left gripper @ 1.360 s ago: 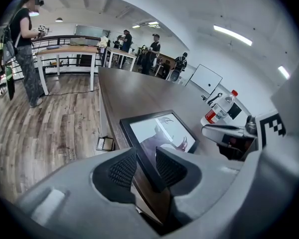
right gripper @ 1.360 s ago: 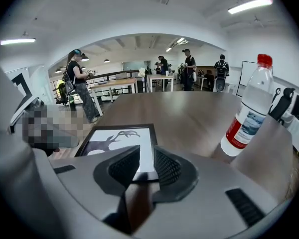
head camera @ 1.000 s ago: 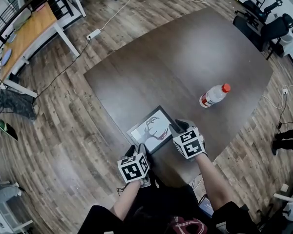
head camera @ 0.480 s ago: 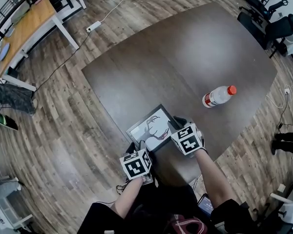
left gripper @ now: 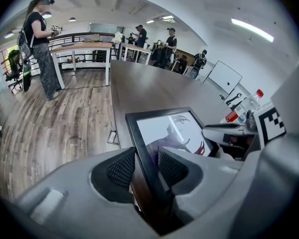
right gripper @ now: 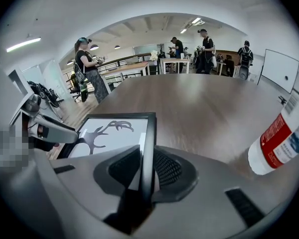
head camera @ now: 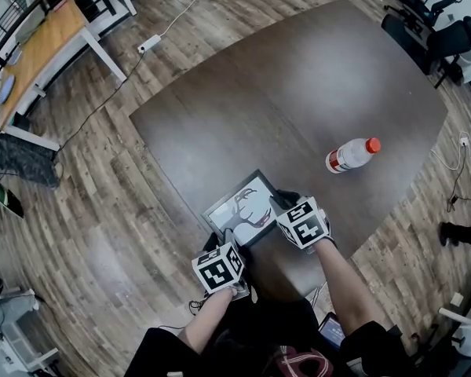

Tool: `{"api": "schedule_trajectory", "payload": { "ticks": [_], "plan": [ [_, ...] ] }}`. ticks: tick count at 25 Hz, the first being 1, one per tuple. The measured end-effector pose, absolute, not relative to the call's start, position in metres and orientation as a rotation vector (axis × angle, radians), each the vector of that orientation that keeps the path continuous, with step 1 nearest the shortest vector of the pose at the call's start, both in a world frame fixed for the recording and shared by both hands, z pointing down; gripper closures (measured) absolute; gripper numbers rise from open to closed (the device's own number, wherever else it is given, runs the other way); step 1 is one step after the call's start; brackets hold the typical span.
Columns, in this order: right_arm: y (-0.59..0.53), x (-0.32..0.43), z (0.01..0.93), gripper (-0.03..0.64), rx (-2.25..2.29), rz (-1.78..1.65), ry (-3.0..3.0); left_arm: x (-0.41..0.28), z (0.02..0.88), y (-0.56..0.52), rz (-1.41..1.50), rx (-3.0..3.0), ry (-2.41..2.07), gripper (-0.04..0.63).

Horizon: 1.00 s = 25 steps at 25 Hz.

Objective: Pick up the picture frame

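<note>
A black picture frame [head camera: 247, 203] with a deer print lies flat near the front edge of the dark table [head camera: 298, 77]. My left gripper [head camera: 222, 240] is at its near left corner. In the left gripper view the frame's rail [left gripper: 164, 128] runs between the pads, which press on it, so the left gripper [left gripper: 145, 167] is shut on it. My right gripper [head camera: 281, 203] straddles the frame's right edge. In the right gripper view the rail [right gripper: 148, 133] stands between its jaws [right gripper: 147, 168], which are closing, with a thin light strip beside one pad.
A clear bottle [head camera: 347, 155] with a red cap lies on its side on the table to the right of the frame. A wooden desk [head camera: 43, 49] and a power strip [head camera: 150, 44] are at the upper left, office chairs [head camera: 439, 38] at the upper right. Several people stand far off.
My right gripper has sunk slightly onto the frame's right edge. The left gripper and the frame have stayed in place.
</note>
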State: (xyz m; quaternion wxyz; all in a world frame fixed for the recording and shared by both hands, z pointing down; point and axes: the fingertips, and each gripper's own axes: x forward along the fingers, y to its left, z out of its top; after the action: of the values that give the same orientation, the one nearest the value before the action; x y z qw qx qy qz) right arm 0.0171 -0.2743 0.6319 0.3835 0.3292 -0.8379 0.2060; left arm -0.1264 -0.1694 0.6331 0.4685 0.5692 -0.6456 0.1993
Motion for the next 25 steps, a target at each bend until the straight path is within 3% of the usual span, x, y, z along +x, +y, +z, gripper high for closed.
{"api": "schedule_trajectory", "payload": {
  "ticks": [25],
  "plan": [
    [-0.236,0.041,0.629,0.543,1.058,0.635,-2.142,-0.133,0.631,-0.162,0.371,1.400,-1.563,0.514]
  ]
}}
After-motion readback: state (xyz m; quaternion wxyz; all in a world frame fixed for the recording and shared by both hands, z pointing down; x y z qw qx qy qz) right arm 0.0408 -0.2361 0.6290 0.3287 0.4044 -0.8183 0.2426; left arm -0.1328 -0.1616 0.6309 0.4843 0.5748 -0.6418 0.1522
